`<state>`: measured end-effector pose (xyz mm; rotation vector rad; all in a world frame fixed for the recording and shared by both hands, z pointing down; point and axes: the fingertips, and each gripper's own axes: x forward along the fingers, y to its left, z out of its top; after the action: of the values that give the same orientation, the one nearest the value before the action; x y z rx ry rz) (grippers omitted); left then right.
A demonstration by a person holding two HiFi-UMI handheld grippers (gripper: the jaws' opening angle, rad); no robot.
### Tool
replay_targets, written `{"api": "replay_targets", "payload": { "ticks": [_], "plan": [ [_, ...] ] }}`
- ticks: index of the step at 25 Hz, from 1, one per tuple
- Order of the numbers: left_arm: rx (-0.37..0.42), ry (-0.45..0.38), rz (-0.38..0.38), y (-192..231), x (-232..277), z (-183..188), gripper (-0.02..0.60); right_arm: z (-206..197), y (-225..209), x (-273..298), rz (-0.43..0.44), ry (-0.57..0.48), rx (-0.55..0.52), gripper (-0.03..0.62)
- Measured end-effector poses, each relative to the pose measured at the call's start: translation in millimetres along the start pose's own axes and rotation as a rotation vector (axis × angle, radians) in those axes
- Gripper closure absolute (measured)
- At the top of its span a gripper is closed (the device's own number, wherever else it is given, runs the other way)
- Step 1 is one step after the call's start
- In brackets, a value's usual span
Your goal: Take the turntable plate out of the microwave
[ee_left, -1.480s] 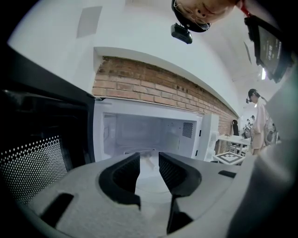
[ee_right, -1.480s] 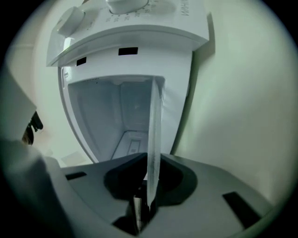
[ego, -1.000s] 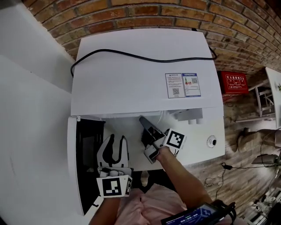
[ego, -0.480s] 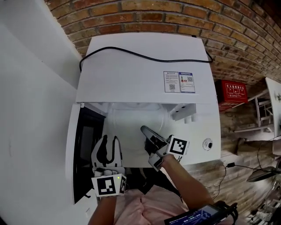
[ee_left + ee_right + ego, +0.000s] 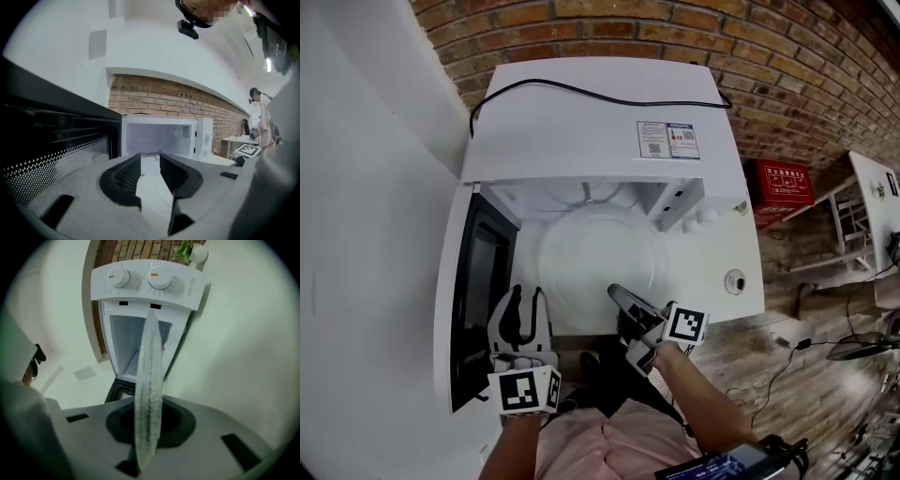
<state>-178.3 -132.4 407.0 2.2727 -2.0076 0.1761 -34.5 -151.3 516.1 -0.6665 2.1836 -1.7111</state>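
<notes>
The turntable plate (image 5: 595,258) is seen in the head view as a clear glass disc held level just in front of the open microwave (image 5: 591,122), its near rim clamped by the right gripper (image 5: 623,298). A second ago little of it showed outside the cavity, so it has been drawn back toward the person and is judged nearly or wholly clear of the opening. The left gripper (image 5: 526,298) is held near the open door (image 5: 473,272), just beside the plate's left rim. In the left gripper view the jaws are spread with nothing gripped, and the cavity (image 5: 157,136) is faced. In the right gripper view the plate is seen edge-on, pinched between the closed jaws, below the control knobs (image 5: 117,277).
</notes>
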Motion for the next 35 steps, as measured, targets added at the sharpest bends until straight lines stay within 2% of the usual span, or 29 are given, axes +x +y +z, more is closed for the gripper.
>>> {"api": "replay_targets", "payload": {
  "ticks": [6, 25, 29, 35],
  "plan": [
    [0.009, 0.001, -0.027, -7.6, -4.1, -2.5, 0.451, -13.3, -11.8, -20.2, -0.038, 0.007, 0.000, 0.562],
    [0.027, 0.002, -0.034, -17.0, -0.7, -2.7, 0.457, -17.3, -22.4, -28.6, -0.045, 0.027, 0.008, 0.563],
    [0.026, -0.004, -0.032, -17.9, -0.5, -1.2, 0.457, -19.0, -27.4, -30.4, -0.060, 0.025, 0.044, 0.563],
    [0.026, -0.004, -0.030, -18.3, -1.7, -0.7, 0.457, -15.5, -24.7, -29.6, -0.041, 0.026, 0.016, 0.563]
  ]
}}
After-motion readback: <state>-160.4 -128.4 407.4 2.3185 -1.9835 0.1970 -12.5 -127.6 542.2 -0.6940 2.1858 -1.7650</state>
